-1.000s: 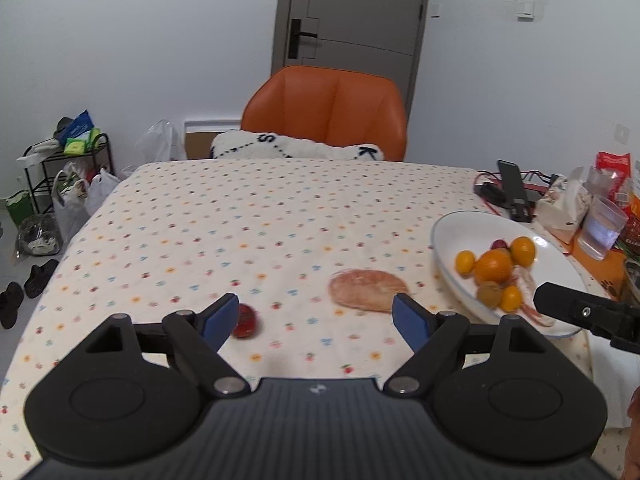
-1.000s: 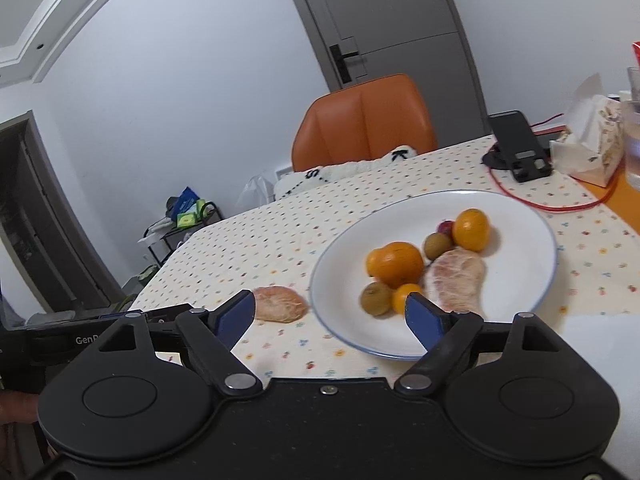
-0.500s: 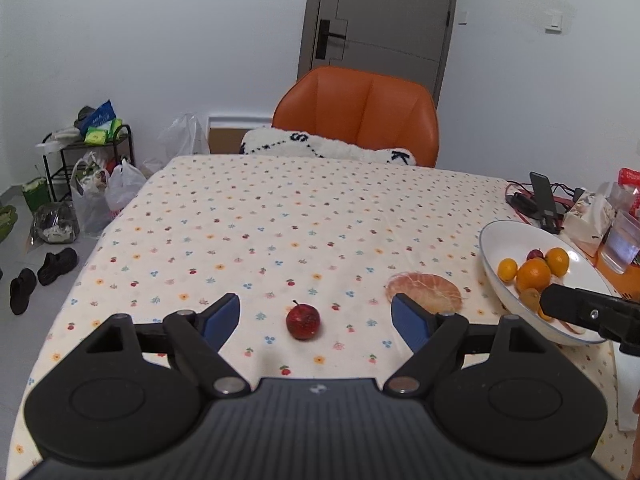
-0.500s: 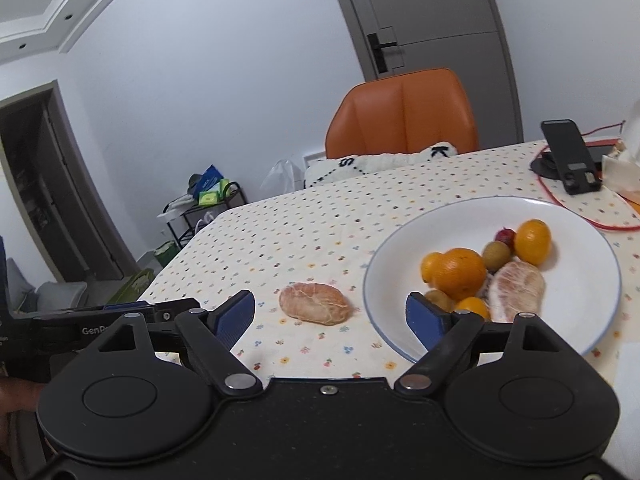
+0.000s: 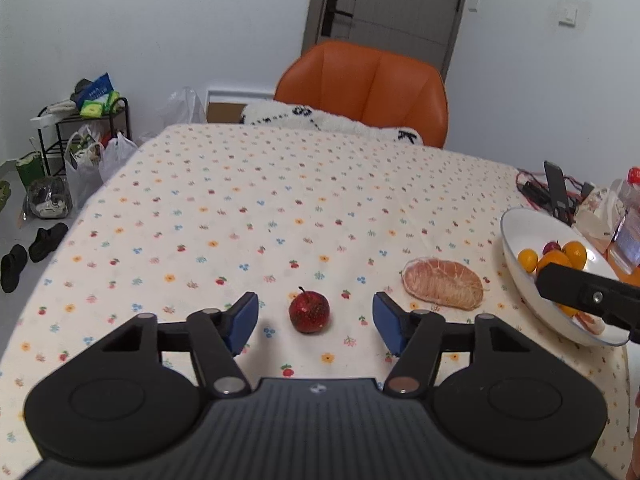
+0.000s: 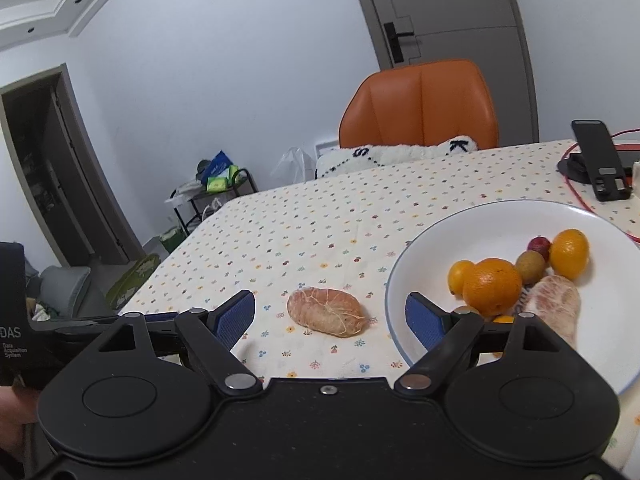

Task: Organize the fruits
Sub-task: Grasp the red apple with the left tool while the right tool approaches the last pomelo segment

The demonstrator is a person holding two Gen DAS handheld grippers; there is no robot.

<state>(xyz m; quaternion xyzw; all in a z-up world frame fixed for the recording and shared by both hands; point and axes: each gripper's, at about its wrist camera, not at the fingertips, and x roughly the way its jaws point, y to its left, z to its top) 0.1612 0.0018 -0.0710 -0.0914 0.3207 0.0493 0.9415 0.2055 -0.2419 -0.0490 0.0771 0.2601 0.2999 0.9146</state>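
The right gripper [image 5: 588,300] perhaps hides half the plate's fruit [image 5: 552,258].

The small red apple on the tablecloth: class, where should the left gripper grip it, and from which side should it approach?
Grip the small red apple across its round middle, below the upright stem. The open left gripper already brackets it, so coming straight forward, low over the tablecloth, looks best.

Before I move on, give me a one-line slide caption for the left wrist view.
Open left hand-held gripper lined up on a small red fruit, peeled citrus piece and fruit plate to its right.
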